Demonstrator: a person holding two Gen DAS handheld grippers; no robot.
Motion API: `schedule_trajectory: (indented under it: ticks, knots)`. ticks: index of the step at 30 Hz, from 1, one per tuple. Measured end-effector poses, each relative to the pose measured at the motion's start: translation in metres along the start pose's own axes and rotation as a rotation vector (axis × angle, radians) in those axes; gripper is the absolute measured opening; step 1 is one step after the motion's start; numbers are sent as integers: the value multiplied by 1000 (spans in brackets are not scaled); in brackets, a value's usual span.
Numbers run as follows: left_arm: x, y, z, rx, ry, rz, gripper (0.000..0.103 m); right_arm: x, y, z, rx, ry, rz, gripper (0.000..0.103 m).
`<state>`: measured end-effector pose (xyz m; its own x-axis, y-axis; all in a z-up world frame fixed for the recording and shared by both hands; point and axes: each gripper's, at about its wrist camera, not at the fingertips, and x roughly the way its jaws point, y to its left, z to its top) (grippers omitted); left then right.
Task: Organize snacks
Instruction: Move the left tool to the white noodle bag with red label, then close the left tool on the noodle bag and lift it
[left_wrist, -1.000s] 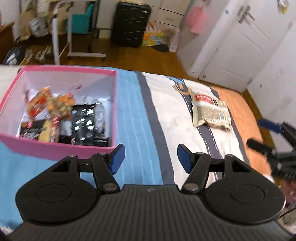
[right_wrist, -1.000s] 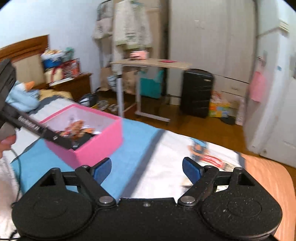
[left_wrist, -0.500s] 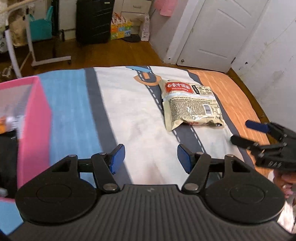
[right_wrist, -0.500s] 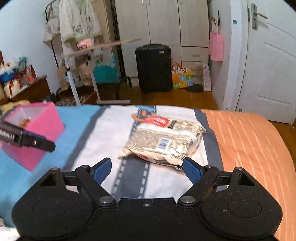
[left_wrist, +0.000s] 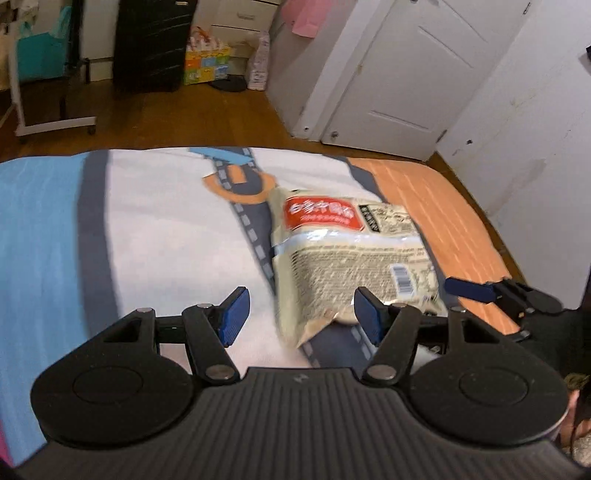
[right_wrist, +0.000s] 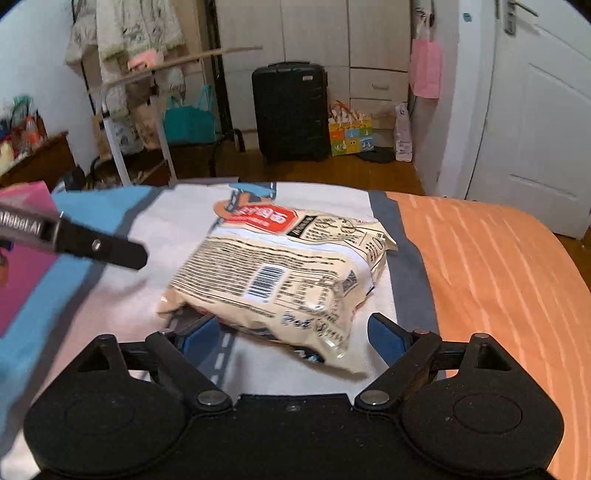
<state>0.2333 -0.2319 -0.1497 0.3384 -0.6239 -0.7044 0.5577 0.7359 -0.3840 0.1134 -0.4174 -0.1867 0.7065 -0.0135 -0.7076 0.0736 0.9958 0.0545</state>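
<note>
A cream snack bag (left_wrist: 347, 254) with a red label lies flat on the bed; it also shows in the right wrist view (right_wrist: 284, 273). My left gripper (left_wrist: 301, 317) is open, its jaws spread just in front of the bag's near left corner. My right gripper (right_wrist: 291, 334) is open with its jaws either side of the bag's near end, apart from it. The right gripper's fingers (left_wrist: 476, 290) show at the bag's right in the left wrist view. The pink snack box (right_wrist: 22, 254) sits at the far left edge.
The bed cover has blue (left_wrist: 33, 236), white and orange (right_wrist: 480, 266) bands. Beyond the bed's far edge is wooden floor with a black suitcase (right_wrist: 291, 110), a rolling table (right_wrist: 140, 122) and a white door (left_wrist: 417, 74).
Both grippers have swung from the pink box toward the snack bag and moved closer. The bag now lies at the jaws of both; the box has left the left wrist view.
</note>
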Motion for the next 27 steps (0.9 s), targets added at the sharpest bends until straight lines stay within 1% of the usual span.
schedule_trajectory:
  ticks: [2,4,6,7,8,9,11,13,15,16,17,18,20,21,23,27]
  knots:
    - [16,0,6,-4,-2,-13,62,13,-6,1,9,27,15,92]
    - [35,2,11,-19,8,-16,62,25,-8,2,3,42,51,93]
    - [52,5,14,-44,20,-16,66,34,-7,-1,-11,44,72,96]
    - [59,6,15,-48,29,-30,72,37,-5,-2,-19,40,69,98]
    - [63,7,15,-47,34,-48,74,38,-2,-3,-34,32,62,100]
    - [65,8,15,-50,33,-58,74,38,1,-3,-41,29,53,100]
    - [70,12,15,-79,56,-90,75,38,5,-5,-54,21,43,102]
    - [76,19,14,-126,73,-125,76,40,6,-8,-74,8,41,103]
    - [79,25,13,-160,75,-143,75,42,6,-10,-91,-11,42,103]
    - [80,26,12,-168,73,-150,73,43,6,-10,-95,-17,43,103]
    - [80,26,12,-168,70,-162,68,43,6,-10,-99,-20,46,103]
    - [81,26,11,-170,71,-177,67,44,6,-11,-104,-22,49,103]
    - [84,27,10,-190,90,-222,62,42,6,-12,-107,-31,52,103]
    - [86,26,9,-197,105,-236,62,41,7,-12,-107,-35,50,103]
    - [84,17,8,-171,96,-211,62,39,8,-10,-99,-33,41,99]
    - [74,2,8,-127,87,-172,60,33,10,-5,-72,-15,37,97]
